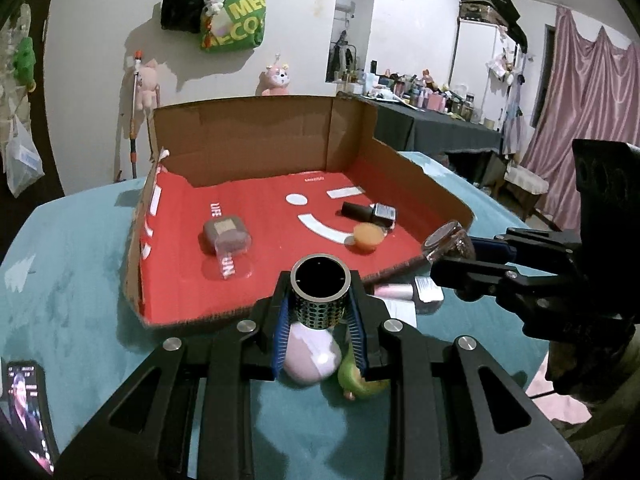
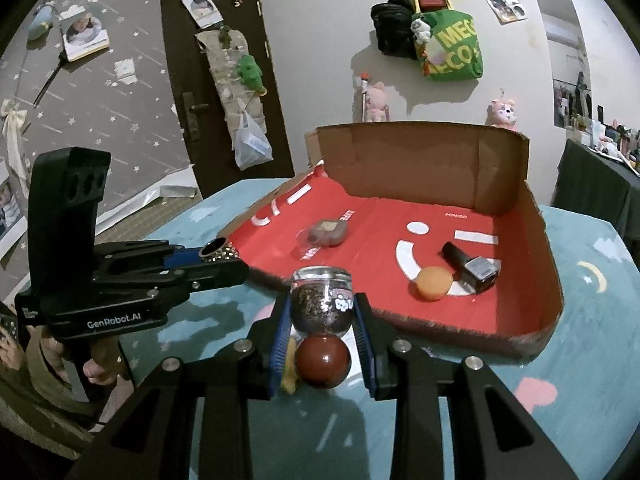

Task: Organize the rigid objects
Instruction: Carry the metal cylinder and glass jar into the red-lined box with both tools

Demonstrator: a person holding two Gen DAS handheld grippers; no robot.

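Over the near edge of the red-lined cardboard box [image 1: 248, 148] I have both grippers loaded and held above the teal tablecloth [image 1: 72, 280]. My left gripper [image 1: 320, 308] has its jaws clamped on a metal studded cylinder [image 1: 320, 292], gripped low on its dotted wall, its open dark mouth facing forward and up toward the box, long axis running along the fingers. My right gripper [image 2: 322, 312] is closed on a glitter-filled clear jar [image 2: 322, 300], lid end pointing forward, its axis likewise along the fingers.

My worries from here: both items are round and smooth, held by narrow pads on curved walls, so a tilt on release could let either one roll across the sloping red floor into the black bottle [image 1: 368, 211], the orange puff [image 1: 368, 236] or the brown case [image 1: 226, 234] already inside. The two grippers sit near each other at the box front, and swinging in together risks a knock. The low torn front wall could also catch a fingertip if I come in too flat
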